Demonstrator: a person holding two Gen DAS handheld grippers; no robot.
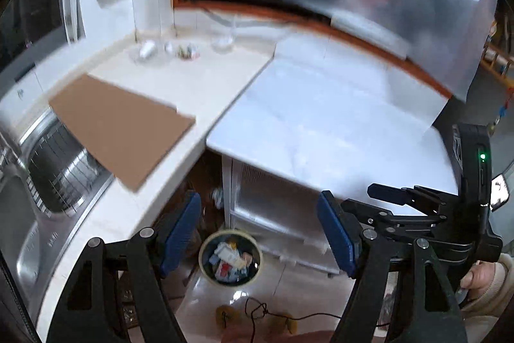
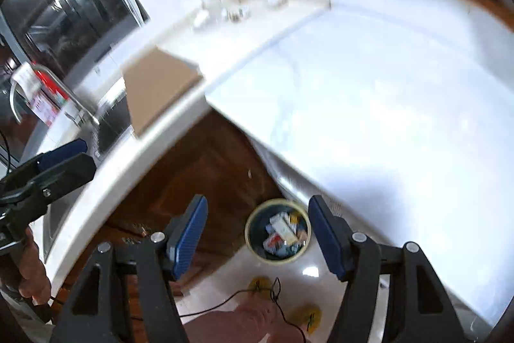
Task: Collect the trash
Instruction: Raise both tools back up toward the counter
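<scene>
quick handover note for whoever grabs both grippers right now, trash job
Left gripper: open, nothing between the pads.
Right gripper: open, also empty.
Trash bin: on the floor below both grippers, by the white table, with packets and wrappers already inside.
Counter: a cardboard sheet partly overhanging the sink; small blurred items near the back wall, possibly trash.
Done: some trash binned.
Left: check those items and the cardboard.
</scene>
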